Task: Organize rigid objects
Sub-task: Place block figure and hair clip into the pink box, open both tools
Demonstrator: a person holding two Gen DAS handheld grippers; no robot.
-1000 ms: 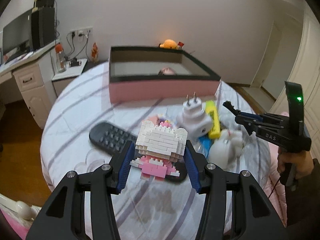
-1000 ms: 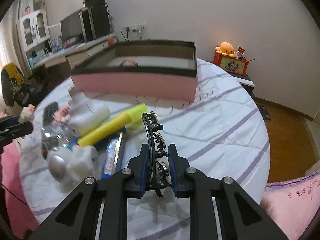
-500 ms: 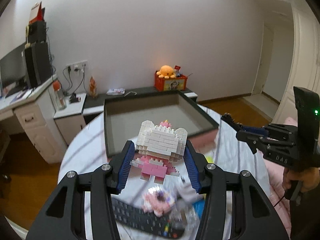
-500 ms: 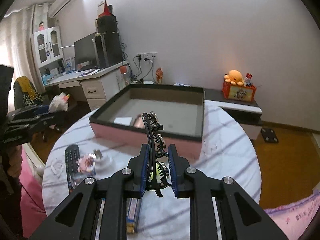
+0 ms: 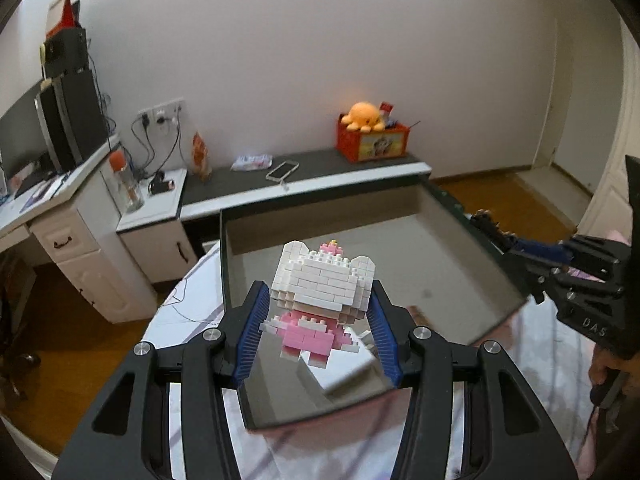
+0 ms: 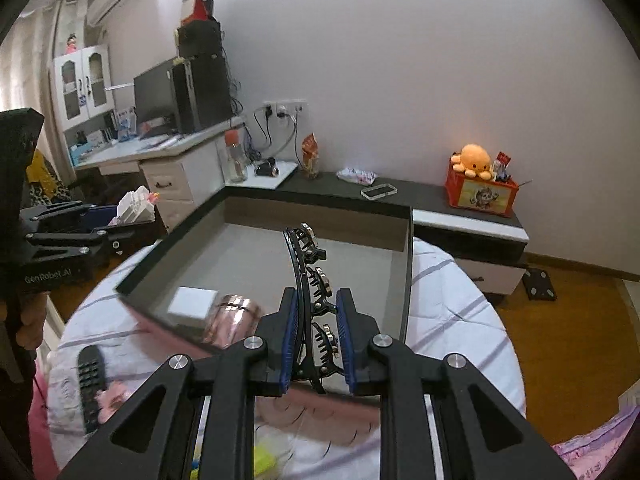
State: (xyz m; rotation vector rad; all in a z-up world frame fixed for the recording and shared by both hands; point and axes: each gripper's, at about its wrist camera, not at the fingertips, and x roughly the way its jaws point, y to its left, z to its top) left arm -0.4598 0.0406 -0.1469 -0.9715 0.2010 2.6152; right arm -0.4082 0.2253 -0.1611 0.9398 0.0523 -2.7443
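Observation:
My left gripper (image 5: 316, 320) is shut on a white and pink brick-built cat figure (image 5: 320, 296) and holds it in the air above the near part of the open pink box (image 5: 460, 280). My right gripper (image 6: 316, 344) is shut on a black hair clip with teeth (image 6: 310, 264), held above the box's near edge (image 6: 404, 300). Inside the box lie a white block (image 6: 192, 302) and a pink shiny object (image 6: 232, 320). Each gripper shows in the other's view, the right one (image 5: 520, 246) at the box's right side, the left one (image 6: 120, 224) at its left side.
A black remote (image 6: 90, 384) and a pink toy (image 6: 114, 398) lie on the striped bedspread (image 6: 460, 320) before the box. A yellow object (image 6: 264, 462) shows at the bottom. Beyond the bed stand a low cabinet (image 5: 304, 176), a desk (image 5: 60, 216) and an orange plush (image 5: 362, 118).
Both grippers rose from the bedspread and moved forward over the box, each keeping its object. The loose items on the bed dropped out of the left wrist view.

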